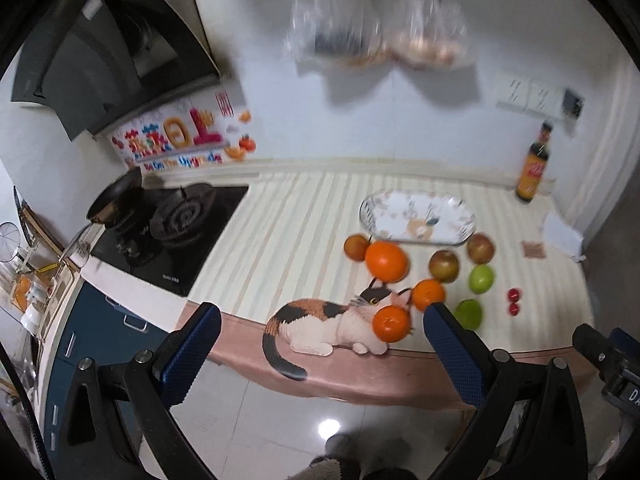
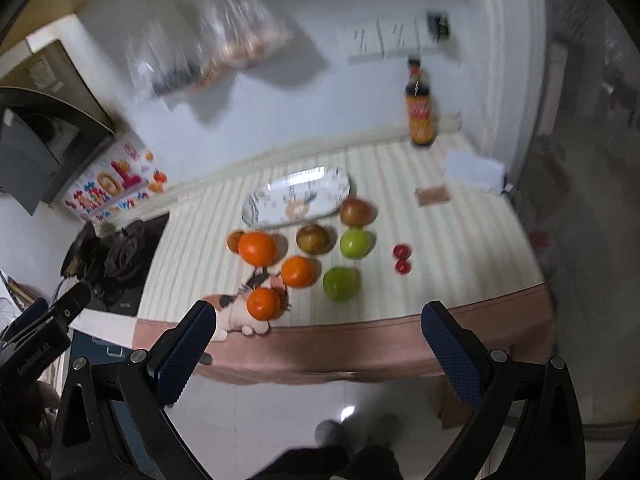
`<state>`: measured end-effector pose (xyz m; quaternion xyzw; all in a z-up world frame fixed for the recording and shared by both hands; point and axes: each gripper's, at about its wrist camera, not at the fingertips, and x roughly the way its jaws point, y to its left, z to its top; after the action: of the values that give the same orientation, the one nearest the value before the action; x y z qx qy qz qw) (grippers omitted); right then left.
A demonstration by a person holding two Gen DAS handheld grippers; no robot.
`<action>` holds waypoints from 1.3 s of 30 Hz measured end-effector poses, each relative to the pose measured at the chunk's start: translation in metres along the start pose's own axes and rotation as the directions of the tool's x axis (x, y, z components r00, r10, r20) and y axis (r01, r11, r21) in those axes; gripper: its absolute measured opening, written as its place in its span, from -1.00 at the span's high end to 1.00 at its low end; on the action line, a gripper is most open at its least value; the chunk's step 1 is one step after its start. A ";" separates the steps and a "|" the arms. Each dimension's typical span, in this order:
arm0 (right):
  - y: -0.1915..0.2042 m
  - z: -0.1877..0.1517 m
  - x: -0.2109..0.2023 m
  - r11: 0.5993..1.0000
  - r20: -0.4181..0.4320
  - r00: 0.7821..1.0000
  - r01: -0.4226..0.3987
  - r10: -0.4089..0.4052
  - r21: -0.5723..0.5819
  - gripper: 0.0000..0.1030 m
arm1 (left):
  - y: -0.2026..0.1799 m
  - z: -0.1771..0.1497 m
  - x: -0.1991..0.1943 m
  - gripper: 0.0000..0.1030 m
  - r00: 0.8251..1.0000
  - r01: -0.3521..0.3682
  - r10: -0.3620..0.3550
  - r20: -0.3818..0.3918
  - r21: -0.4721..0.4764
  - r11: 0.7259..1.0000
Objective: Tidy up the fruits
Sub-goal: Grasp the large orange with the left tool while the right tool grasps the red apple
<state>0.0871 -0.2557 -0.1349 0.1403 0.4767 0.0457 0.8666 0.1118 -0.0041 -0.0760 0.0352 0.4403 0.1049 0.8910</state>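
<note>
Fruit lies on the striped countertop (image 1: pixel 288 232): three oranges (image 1: pixel 386 261), three brownish apples (image 1: pixel 443 266), two green apples (image 1: pixel 481 279) and two small red fruits (image 1: pixel 513 300). An empty oval glass plate (image 1: pixel 418 217) sits behind them. In the right wrist view the oranges (image 2: pixel 257 247), green apples (image 2: pixel 341 283) and plate (image 2: pixel 296 197) show too. My left gripper (image 1: pixel 320 344) is open and empty, held off the counter's front edge. My right gripper (image 2: pixel 320 340) is open and empty, also in front of the edge.
A calico cat figure (image 1: pixel 320 324) lies at the counter's front edge by the nearest orange. A gas hob (image 1: pixel 176 228) with a pan is at the left. A dark sauce bottle (image 1: pixel 534 168) stands at the back right. Plastic bags (image 1: pixel 376 36) hang on the wall.
</note>
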 end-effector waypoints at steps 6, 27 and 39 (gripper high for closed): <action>-0.016 0.014 0.109 0.997 -0.144 0.989 -0.005 0.016 0.073 -1.00 | -0.015 0.021 0.100 -1.00 0.986 0.016 -0.011 -0.169 0.026 1.000; -0.017 0.091 0.306 0.940 -0.317 0.948 0.091 0.019 0.328 -0.94 | -0.072 0.070 0.374 -0.88 0.686 0.303 -0.327 -0.650 -0.154 0.941; -0.005 0.112 0.342 0.977 -0.409 0.912 0.080 0.009 0.200 -0.61 | -0.107 0.059 0.384 -0.56 0.711 0.305 -0.305 -0.633 -0.113 0.946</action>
<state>0.3663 -0.2101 -0.3580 0.2107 0.6515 0.0072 0.7288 0.4017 -0.0226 -0.3549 -0.0758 0.7181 -0.0375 0.6907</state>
